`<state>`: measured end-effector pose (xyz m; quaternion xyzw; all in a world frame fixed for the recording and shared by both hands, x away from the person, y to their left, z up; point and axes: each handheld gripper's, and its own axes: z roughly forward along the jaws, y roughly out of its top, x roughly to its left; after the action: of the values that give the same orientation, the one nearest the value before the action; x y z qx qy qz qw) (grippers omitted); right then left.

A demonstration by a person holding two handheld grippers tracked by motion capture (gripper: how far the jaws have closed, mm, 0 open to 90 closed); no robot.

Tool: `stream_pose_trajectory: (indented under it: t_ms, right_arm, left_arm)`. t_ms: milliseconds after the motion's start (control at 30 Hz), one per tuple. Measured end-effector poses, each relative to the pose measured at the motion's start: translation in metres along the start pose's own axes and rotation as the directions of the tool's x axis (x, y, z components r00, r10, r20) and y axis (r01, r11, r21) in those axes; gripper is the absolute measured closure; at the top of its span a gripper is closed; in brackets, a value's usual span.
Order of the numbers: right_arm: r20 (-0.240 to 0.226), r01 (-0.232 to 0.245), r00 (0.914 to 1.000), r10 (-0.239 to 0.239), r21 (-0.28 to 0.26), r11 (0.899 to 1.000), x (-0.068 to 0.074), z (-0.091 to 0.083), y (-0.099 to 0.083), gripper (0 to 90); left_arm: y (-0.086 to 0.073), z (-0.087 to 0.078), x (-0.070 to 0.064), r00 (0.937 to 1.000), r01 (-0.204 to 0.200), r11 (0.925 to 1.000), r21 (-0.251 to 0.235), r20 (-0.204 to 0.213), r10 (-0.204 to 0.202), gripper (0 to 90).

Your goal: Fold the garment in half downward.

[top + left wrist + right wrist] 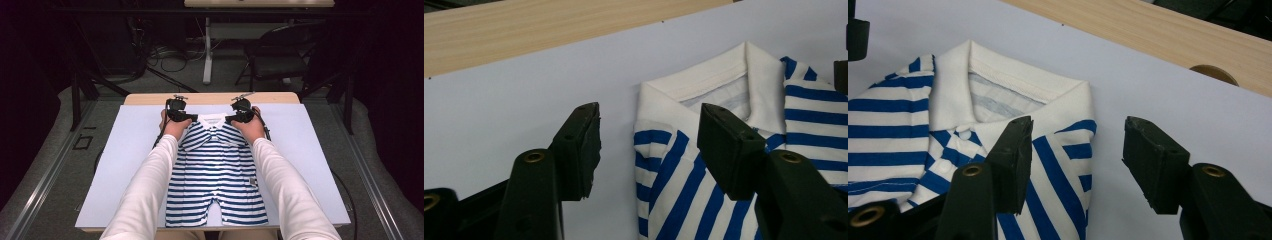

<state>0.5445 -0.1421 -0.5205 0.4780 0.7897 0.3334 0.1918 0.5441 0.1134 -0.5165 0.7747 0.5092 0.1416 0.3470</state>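
Note:
A blue-and-white striped baby romper (pixel 216 175) with a white collar (pixel 212 120) lies flat on the white board (pixel 310 165), legs toward the near edge, sleeves folded in. My left gripper (pixel 189 118) sits at the romper's left shoulder, open, its jaws straddling the folded shoulder edge (pixel 651 145). My right gripper (pixel 231 119) is at the right shoulder, also open, astride the fold (pixel 1073 145). Neither holds cloth. The left gripper (pixel 649 140) and the right gripper (pixel 1075 150) have the collar (pixel 704 82) (pixel 998 75) just beyond them.
The board rests on a wooden table (pixel 210 98) whose far strip shows past the grippers, with a round hole (pixel 1214 74) in it. Beyond stand a dark chair (pixel 277 55) and a table leg (pixel 207 50). Bare board lies on both sides of the romper.

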Motion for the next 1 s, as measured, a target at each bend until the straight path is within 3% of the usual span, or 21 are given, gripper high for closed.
stream_pose_trajectory:
  t_ms: [467, 1000]
  right_arm:
    - [-0.015, -0.006, 0.9999, 0.006, 0.014, 1.000, 0.004, -0.004, 0.000, 46.2]
    - [-0.017, -0.003, 0.9998, 0.004, 0.007, 1.000, 0.005, -0.009, -0.001, 46.3]
  left_arm:
    - [-0.008, 0.020, 0.002, 0.9985, 0.034, 0.9984, 0.045, 0.042, -0.036, 49.6]
    - [-0.013, 0.035, 0.002, 0.9988, 0.038, 0.9963, 0.078, 0.029, -0.040, 56.6]
